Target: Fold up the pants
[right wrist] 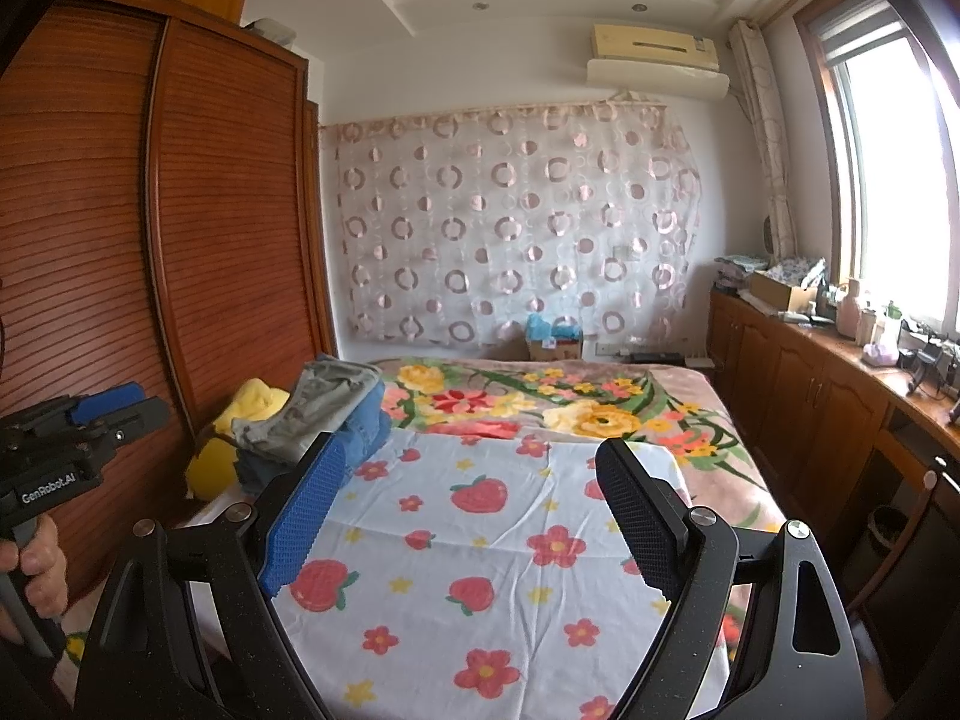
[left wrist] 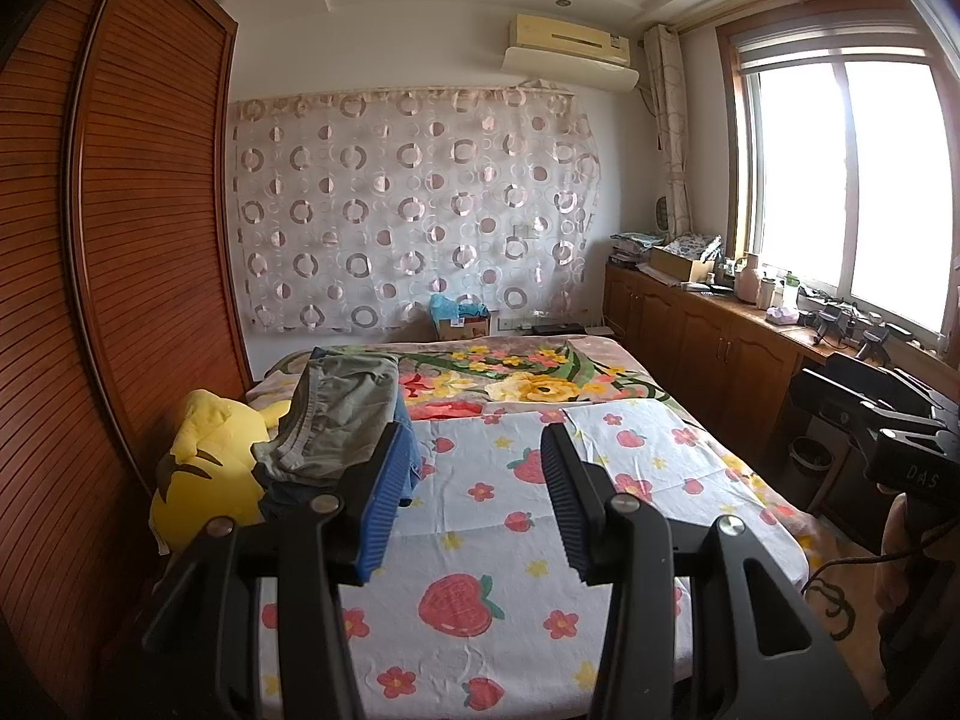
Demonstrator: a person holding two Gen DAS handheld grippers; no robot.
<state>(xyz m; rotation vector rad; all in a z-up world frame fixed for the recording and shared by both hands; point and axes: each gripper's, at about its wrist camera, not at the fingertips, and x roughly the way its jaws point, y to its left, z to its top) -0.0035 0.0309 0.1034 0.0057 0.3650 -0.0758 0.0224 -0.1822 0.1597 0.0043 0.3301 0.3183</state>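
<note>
A pile of pants lies at the bed's left side: grey-green pants [left wrist: 339,405] on top of blue jeans [left wrist: 408,450]; in the right wrist view the grey-green pants [right wrist: 324,399] sit over the jeans [right wrist: 366,429]. My left gripper [left wrist: 474,450] is open and empty, held above the strawberry sheet [left wrist: 480,540], just right of the pile. My right gripper [right wrist: 474,468] is open and empty above the same sheet [right wrist: 480,540]. Each gripper shows at the edge of the other's view: the left gripper's body [right wrist: 78,426] and the right gripper's body [left wrist: 888,426].
A yellow plush toy [left wrist: 204,468] lies left of the pile against the wooden wardrobe [left wrist: 120,240]. A floral blanket [left wrist: 540,378] covers the far half of the bed. A low cabinet [left wrist: 720,336] with clutter runs under the window at right. A cardboard box [left wrist: 462,324] stands behind the bed.
</note>
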